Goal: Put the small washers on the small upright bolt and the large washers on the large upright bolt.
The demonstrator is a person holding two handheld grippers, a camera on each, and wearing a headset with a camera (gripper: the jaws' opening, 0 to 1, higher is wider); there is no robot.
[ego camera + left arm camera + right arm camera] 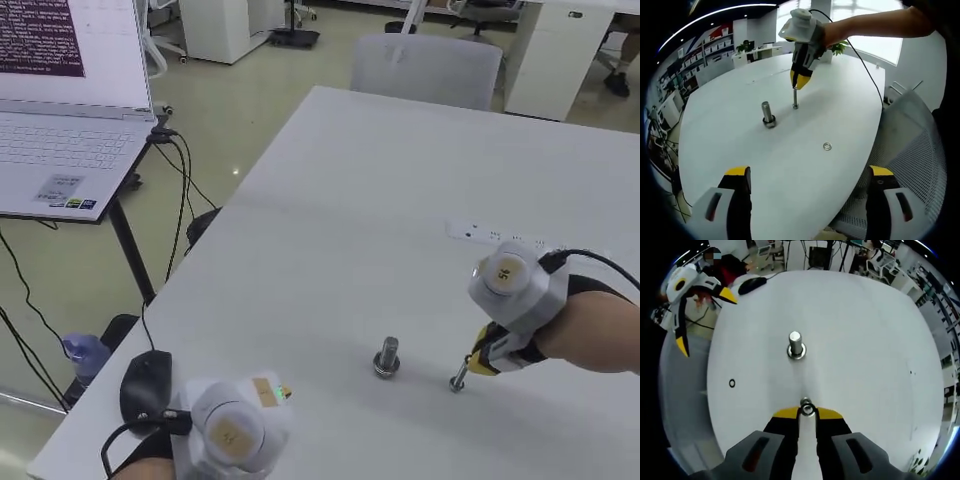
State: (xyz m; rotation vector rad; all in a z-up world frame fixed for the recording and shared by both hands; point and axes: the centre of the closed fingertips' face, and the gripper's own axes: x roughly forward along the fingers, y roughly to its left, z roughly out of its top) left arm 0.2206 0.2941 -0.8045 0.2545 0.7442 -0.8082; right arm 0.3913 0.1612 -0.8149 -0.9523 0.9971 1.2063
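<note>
Bolt [795, 100], small one, just under right gripper [796, 86]

Hardly anything legible here. Right side of the head view, round sticker [507, 272] atop the right gripper [474, 362]: two digits, probably 56, turned sideways. Upper left, laptop [60, 150] screen: pale lines on purple, too small to read. Same for the little stickers [75, 203] on its palm rest.
</note>
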